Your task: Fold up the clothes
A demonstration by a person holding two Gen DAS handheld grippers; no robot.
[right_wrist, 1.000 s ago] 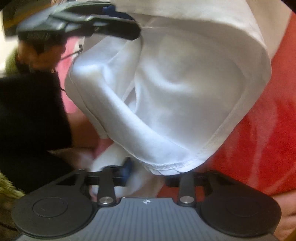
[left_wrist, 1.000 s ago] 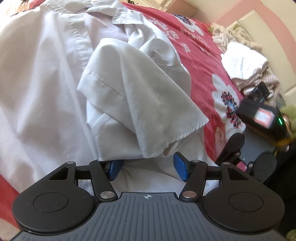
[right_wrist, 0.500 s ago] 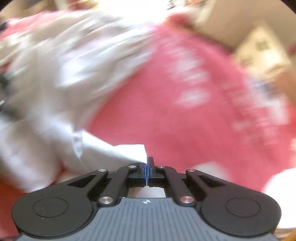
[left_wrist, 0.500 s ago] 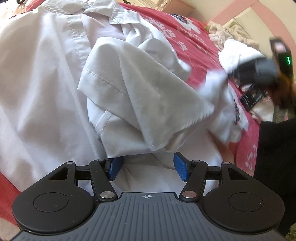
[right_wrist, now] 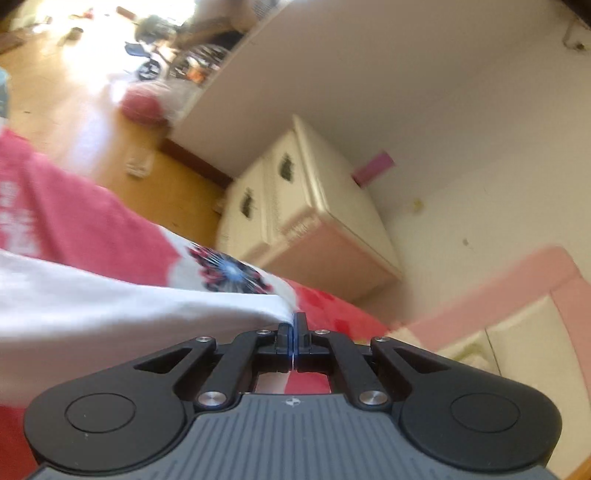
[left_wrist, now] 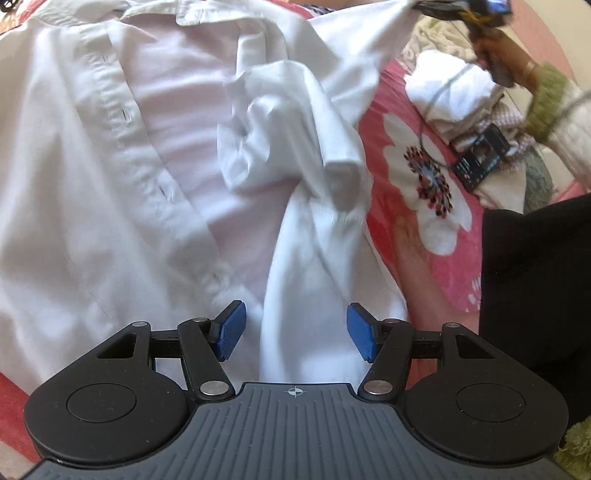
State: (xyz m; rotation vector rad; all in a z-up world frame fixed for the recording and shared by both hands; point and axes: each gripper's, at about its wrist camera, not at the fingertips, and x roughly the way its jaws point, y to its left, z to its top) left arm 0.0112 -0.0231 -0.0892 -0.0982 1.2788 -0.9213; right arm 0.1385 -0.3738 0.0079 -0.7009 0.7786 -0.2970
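A white button-up shirt [left_wrist: 110, 166] lies spread on the red flowered bedspread [left_wrist: 413, 173]. Its crumpled sleeve [left_wrist: 306, 147] is bunched in the middle. My left gripper [left_wrist: 295, 330] hovers open over the shirt's lower part, and a fold of white cloth runs between the blue pads [left_wrist: 231, 330] without being pinched. My right gripper [right_wrist: 294, 325] is shut on a corner of the shirt [right_wrist: 147, 306]. In the left wrist view the right gripper [left_wrist: 443, 5] is at the top right edge, stretching that corner up and away.
A pile of white laundry [left_wrist: 450, 92] and a dark phone [left_wrist: 480, 158] lie at the bed's right side. The person's black clothing [left_wrist: 535, 295] fills the right. A cream nightstand [right_wrist: 306, 221] and the pink headboard [right_wrist: 517, 288] stand beyond the bed.
My right gripper closed on the shirt's edge, swung round and carried it up and away to the far right. The sleeve was pulled out of its flat fold. My left gripper stayed put.
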